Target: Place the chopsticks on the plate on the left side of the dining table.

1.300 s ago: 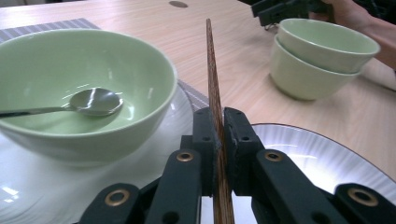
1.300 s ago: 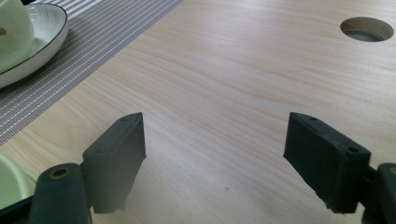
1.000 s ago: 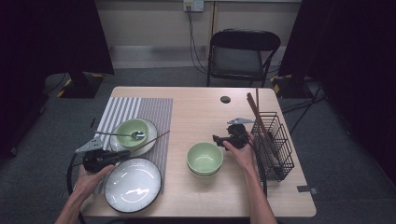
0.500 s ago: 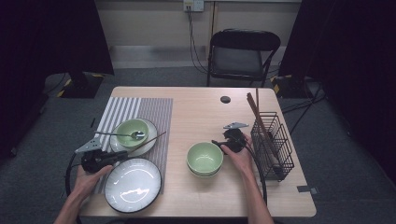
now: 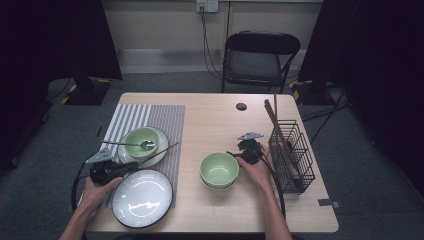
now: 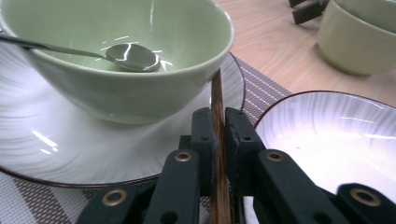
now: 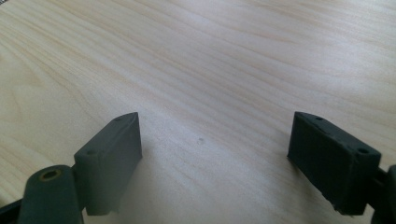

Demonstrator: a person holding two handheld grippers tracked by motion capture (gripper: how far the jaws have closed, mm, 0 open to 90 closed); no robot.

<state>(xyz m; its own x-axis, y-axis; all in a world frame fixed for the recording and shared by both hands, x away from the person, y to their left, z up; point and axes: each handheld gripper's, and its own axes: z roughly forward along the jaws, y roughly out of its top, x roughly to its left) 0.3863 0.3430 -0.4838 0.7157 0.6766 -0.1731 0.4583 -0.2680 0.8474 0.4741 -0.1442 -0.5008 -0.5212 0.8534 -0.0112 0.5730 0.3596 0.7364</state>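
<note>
Wood-topped table (image 5: 210, 115) carries everything, with a striped placemat (image 5: 150, 117) along its left part and a black wire rack (image 5: 295, 160) holding brown sticks at its right. Nearest the person on the left lies a large white plate (image 5: 142, 198), partly on the placemat. Just behind it a smaller white plate (image 6: 46, 140) bears a green bowl (image 5: 141, 142) with a metal spoon (image 6: 130, 56) resting inside. A second green bowl (image 5: 219, 170) stands on bare wood near the middle.

Left gripper (image 6: 218, 135) sits at the table's left edge between the two plates, its pads pressed tight on a thin brown chopstick (image 6: 217, 100); the jaws have just eased very slightly, yet the stick remains clamped. The chopstick runs forward beside the bowl on the smaller plate, its far part lying over that plate's rim.

Right gripper (image 7: 215, 149), just right of the middle bowl, has its jaws spread wide over bare tabletop with nothing between them.
</note>
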